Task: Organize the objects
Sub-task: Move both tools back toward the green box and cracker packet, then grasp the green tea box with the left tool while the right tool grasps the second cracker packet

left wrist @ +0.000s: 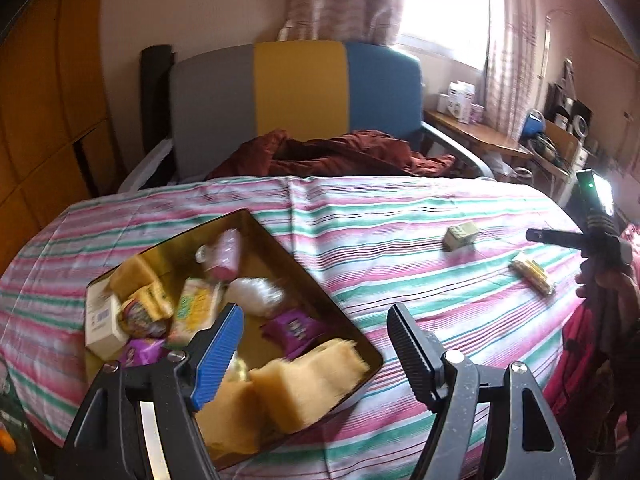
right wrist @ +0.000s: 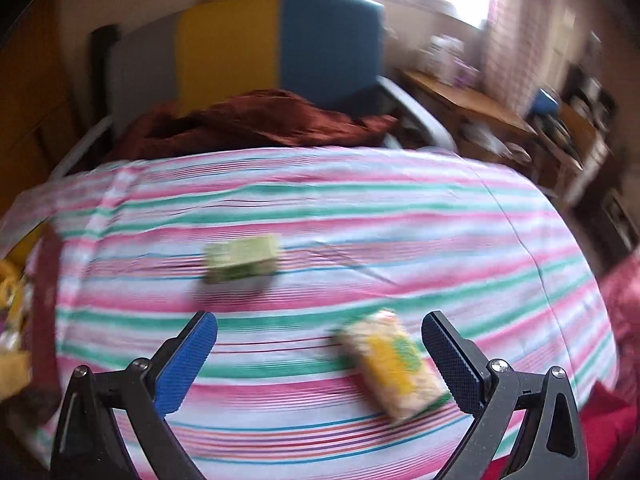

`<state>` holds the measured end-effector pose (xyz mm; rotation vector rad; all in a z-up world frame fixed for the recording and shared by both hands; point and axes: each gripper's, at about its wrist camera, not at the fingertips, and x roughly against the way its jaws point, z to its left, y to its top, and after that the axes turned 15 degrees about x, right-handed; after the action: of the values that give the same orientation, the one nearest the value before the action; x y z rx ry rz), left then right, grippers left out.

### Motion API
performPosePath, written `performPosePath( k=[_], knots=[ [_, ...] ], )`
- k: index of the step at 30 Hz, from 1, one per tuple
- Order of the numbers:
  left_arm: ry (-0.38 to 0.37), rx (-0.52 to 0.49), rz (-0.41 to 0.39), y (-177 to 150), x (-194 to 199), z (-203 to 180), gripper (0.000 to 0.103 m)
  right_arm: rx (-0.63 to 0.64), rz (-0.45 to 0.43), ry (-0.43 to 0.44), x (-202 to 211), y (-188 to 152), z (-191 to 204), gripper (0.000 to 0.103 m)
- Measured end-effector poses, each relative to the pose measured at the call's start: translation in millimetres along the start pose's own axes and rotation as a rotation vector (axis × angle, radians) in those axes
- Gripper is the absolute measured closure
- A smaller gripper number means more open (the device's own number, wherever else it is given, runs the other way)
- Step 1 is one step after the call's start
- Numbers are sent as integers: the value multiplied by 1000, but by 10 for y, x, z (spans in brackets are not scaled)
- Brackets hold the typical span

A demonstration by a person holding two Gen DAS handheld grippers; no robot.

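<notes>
A gold metal tin (left wrist: pixel 276 248) lies on the striped tablecloth (left wrist: pixel 400 216) and holds several snack packets, a white box and sponge cake pieces (left wrist: pixel 304 384). My left gripper (left wrist: pixel 316 320) is open and empty above the tin's near right corner. A small green box (left wrist: pixel 462 235) (right wrist: pixel 242 258) and a yellow snack packet (left wrist: pixel 532 273) (right wrist: pixel 394 364) lie loose on the cloth. My right gripper (right wrist: pixel 320 328) is open and empty, low over the cloth, with the yellow packet just inside its right finger (right wrist: pixel 452 360). The right gripper also shows in the left wrist view (left wrist: pixel 560 238).
A grey, yellow and blue chair (left wrist: pixel 296 88) with a dark red cloth (left wrist: pixel 340 152) on its seat stands behind the table. A wooden side table (left wrist: pixel 480 132) with clutter is at the back right. A red garment (right wrist: pixel 616 412) is at the near right edge.
</notes>
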<state>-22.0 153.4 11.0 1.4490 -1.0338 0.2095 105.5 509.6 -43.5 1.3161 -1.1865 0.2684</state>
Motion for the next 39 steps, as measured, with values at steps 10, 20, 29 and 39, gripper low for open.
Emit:
performPosePath(
  k=[10,20,29,39],
  knots=[
    [-105,-124,90,142,-494,-798,27,-551,9,64,-153,-431,-966,0],
    [-150,-288,241,207,-1346,-1698,27,-522,40,130,-267,-405,-879,0],
    [-159,-349,359,333,-2132,-2195,27,-516,57,207,-353,-396,-828,0],
    [-187,111,555,547,-2753,-2227,19,-533,71,269,-445,-405,-820,0]
  ],
)
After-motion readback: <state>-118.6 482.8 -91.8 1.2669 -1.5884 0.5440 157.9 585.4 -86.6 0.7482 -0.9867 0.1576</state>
